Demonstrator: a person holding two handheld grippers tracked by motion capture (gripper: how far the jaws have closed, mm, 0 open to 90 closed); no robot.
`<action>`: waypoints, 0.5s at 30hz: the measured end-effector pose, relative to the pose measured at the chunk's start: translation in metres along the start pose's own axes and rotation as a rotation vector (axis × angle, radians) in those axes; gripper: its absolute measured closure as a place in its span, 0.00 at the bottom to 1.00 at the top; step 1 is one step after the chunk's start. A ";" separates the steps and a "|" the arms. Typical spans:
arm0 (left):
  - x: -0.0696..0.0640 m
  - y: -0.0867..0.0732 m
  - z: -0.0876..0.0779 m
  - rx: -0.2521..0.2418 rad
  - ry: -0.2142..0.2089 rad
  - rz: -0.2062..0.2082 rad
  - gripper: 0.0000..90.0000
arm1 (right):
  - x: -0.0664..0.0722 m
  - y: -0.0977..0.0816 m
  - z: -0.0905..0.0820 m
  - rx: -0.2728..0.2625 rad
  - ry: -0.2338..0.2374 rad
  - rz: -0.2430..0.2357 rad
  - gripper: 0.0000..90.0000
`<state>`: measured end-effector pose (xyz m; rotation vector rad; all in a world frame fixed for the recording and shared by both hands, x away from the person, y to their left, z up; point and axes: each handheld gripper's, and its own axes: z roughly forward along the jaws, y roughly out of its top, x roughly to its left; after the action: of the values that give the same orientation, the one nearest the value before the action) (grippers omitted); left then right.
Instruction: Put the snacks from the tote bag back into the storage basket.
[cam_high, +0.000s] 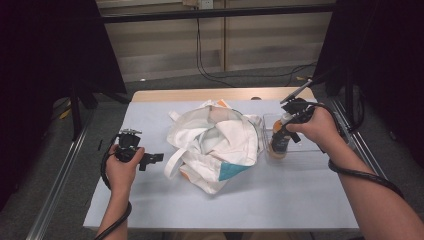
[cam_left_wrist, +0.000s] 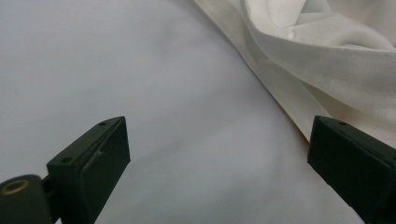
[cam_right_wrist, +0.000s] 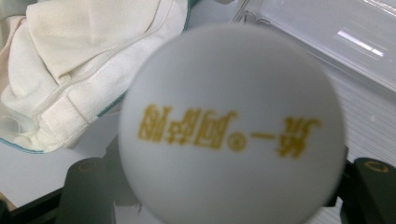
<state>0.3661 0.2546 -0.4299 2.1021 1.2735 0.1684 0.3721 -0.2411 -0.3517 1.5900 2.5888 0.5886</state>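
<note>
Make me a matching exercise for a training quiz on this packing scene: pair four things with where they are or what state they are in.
Things:
1. bottle
2. cloth bag
3. left claw
4. clear bin

States:
A. crumpled at the table's middle
B. open, holding nothing
C. gripped by the right claw
D. standing at the table's right

Pairs: 1-C, 2-A, 3-B, 4-D

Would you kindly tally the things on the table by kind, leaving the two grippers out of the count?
Cloth bags: 1, the white tote bag
Bottles: 1, the bottle with a white cap, standing in the tray
Clear trays: 1, the clear plastic tray
Total: 3
</note>
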 end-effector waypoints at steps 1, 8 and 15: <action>0.000 0.000 0.000 0.000 -0.001 0.000 0.06 | 0.000 -0.001 0.001 -0.002 0.001 -0.002 0.34; 0.000 -0.001 -0.001 -0.004 0.005 0.003 0.06 | 0.003 -0.004 0.007 0.014 -0.012 0.007 0.34; -0.002 -0.002 -0.004 -0.001 0.003 0.004 0.06 | 0.006 -0.010 0.014 0.014 -0.035 0.001 0.34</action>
<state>0.3621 0.2557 -0.4281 2.1040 1.2713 0.1740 0.3636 -0.2359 -0.3670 1.5916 2.5729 0.5396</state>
